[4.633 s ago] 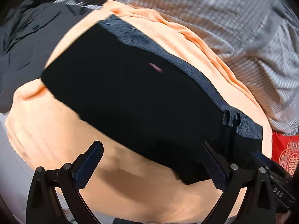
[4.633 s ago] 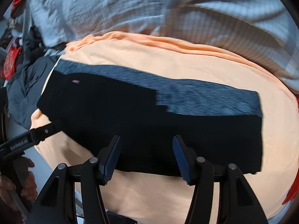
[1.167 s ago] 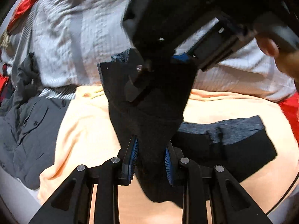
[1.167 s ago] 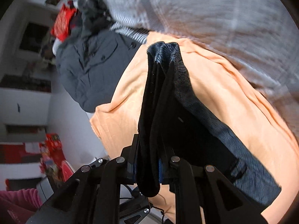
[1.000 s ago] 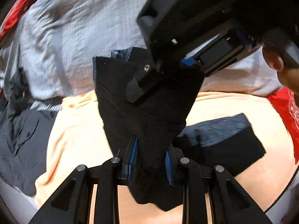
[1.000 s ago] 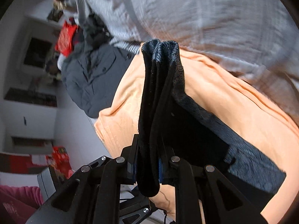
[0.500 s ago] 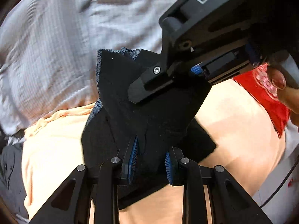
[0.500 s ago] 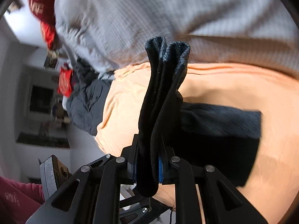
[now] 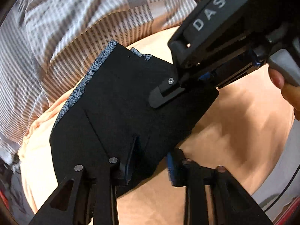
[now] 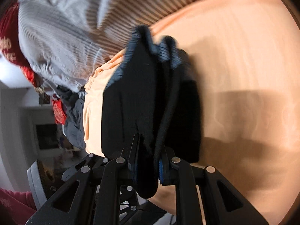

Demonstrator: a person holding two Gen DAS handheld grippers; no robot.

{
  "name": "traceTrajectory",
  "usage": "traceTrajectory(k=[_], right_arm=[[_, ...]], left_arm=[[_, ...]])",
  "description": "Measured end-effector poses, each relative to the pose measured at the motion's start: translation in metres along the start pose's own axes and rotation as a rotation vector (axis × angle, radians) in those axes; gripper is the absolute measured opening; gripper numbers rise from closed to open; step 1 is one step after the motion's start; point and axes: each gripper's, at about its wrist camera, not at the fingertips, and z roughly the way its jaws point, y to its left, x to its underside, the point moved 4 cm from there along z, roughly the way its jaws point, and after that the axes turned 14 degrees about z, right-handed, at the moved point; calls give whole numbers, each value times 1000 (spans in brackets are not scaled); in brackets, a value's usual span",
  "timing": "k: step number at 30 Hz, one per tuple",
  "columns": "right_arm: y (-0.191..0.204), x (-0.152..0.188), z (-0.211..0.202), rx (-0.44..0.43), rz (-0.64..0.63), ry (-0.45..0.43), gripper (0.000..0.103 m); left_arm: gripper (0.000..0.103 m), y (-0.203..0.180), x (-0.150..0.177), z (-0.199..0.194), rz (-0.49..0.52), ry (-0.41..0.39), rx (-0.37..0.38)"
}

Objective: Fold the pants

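Nearest your left gripper [image 9: 148, 168], the jaws are opening: the folded edge of the black fabric pants [image 9: 121, 112] lies between the blue pads, close against the left-hand one, while a strip of orange cloth shows between the fabric and the right-hand pad [image 9: 170, 170], so that grip looks already let go. You hold this edge low and steep, it seems, so the carried half can settle squarely on the half beneath.

Your right gripper [image 10: 148, 166] has its jaws clenched on a thick bunch of the same pants [image 10: 135, 103]; several layers stand up between the pads and bulge past the tips. In the left wrist view that gripper [image 9: 165, 93] reaches in from the upper right and pins the far corner of the fold, with your fingers [image 9: 285, 88] on its grey trigger.

Beyond the fingers, the pants lie as a dark stacked block with the blue-grey patterned waistband [image 9: 78, 88] along the far left edge, resting on the flat orange bedsheet [image 9: 234, 121]. Farther off sits the grey-and-white striped quilt [image 9: 65, 28], and in the right wrist view a crumpled dark grey shirt [image 10: 75, 123] lies past the sheet's edge
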Motion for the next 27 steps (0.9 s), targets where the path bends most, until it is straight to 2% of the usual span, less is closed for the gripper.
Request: traceTrajectory(k=[3,4,5,7,10,12,15,17,19,24,27], right_arm=[[-16,2,2,-15,59,-3,31],[-19,2,0,-10,66,-5,35],[-19,3,-3,11,63,-6,45],[-18,3,-10,84,43,-25,55],[-2,1,-26,198,-40,-107,55],[15,-5,-36,227,-106,-168,55],[39,-21,-36,258,-152,-210,55],[52,-36,-23,307,-167,-217,54],[61,-49,-12,323,-176,-217,51],[84,-76,9,361,-233,-235,44],[90,-88,24,367,-240,-197,29]], left_arm=[[52,1,1,-7,-9,3,28],[55,3,3,-11,-24,-1,40],[55,6,5,-15,-39,-4,56],[55,15,12,-26,-79,-9,62],[55,37,20,-38,-150,-21,37],[55,56,26,-40,-215,-17,12],[55,95,37,-27,-343,27,-12],[55,119,47,-15,-452,71,-1],[55,140,58,-6,-548,84,21],[55,166,76,19,-639,136,31],[55,172,87,36,-672,177,48]])
